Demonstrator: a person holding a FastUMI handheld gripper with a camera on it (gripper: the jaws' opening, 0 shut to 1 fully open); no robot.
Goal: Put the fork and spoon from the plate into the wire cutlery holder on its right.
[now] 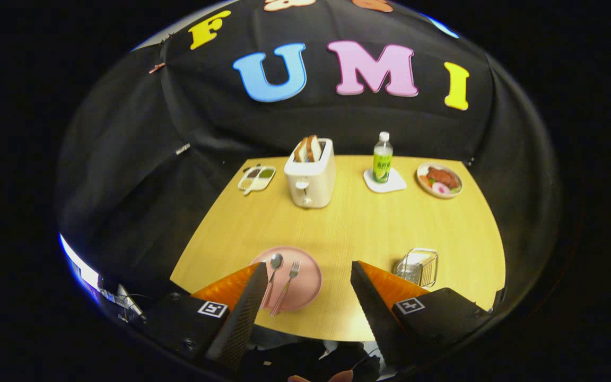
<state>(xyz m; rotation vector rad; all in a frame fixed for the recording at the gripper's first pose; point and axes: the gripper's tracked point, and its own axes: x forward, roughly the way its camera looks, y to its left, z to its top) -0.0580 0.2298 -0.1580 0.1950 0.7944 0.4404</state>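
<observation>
From the gripper view, the tool (pixel 308 276) hung above the near edge of a wooden surface (pixel 353 228), its two fingers spread wide and holding nothing. A pink plate (pixel 305 286) sat near that edge, partly behind the left finger. On it lay a spoon (pixel 272 273) and a fork (pixel 287 284) side by side, heads pointing away, handles toward the tool. The wire cutlery holder (pixel 418 266) stood to the plate's right, just beyond the right finger. Farther back were a toaster (pixel 311 178), a bottle (pixel 382 159) and a dish of food (pixel 439 180). The grasp looked best made low across one handle, taking one utensil alone.
</observation>
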